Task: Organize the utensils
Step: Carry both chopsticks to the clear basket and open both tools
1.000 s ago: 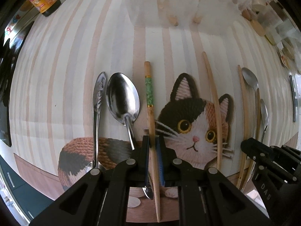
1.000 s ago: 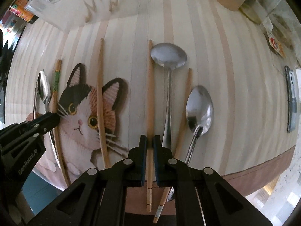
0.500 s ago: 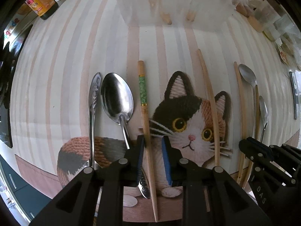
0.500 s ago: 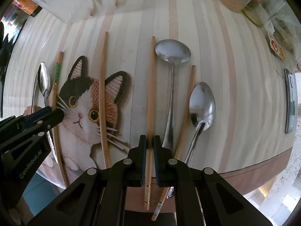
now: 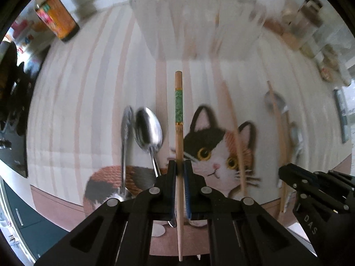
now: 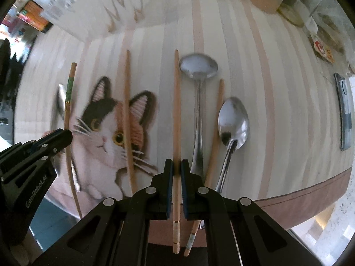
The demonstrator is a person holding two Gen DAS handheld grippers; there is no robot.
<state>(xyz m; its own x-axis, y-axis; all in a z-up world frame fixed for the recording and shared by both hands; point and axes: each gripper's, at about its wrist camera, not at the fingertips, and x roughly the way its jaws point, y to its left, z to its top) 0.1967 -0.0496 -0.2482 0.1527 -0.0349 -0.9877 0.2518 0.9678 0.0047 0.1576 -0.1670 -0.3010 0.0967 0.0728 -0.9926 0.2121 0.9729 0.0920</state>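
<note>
In the left wrist view, the left claw (image 5: 180, 173) is clenched on a wooden chopstick with a green patterned band (image 5: 178, 133); its jaws have just been closing, and the stick now sits pinched between the blue pads, running straight up the frame. The surroundings are blurred. To the left of the chopstick lie a shiny steel spoon (image 5: 149, 133) and a steel utensil with an ornate handle (image 5: 126, 146), close side by side on the striped tabletop (image 5: 77, 110). A calico cat picture (image 5: 217, 153) decorates the cloth just right of the stick, with a plain wooden chopstick (image 5: 235, 137) lying across it. A clear plastic container (image 5: 195, 22) stands at the far side, and an orange-labelled bottle (image 5: 56, 20) at the upper left. The right claw (image 5: 286, 174) enters from the lower right.

In the right wrist view, the right claw (image 6: 176, 170) is clamped on a long pale wooden chopstick (image 6: 176, 110), gripped near its lower end. Just to the right lie a round-bowled steel spoon (image 6: 198, 71), another wooden chopstick (image 6: 216, 128) and an oval steel spoon (image 6: 233, 119). The left claw (image 6: 66, 136) shows at the left edge, grasping the green-banded stick (image 6: 69, 93). A dark phone (image 6: 344, 110) lies at the far right.
</note>
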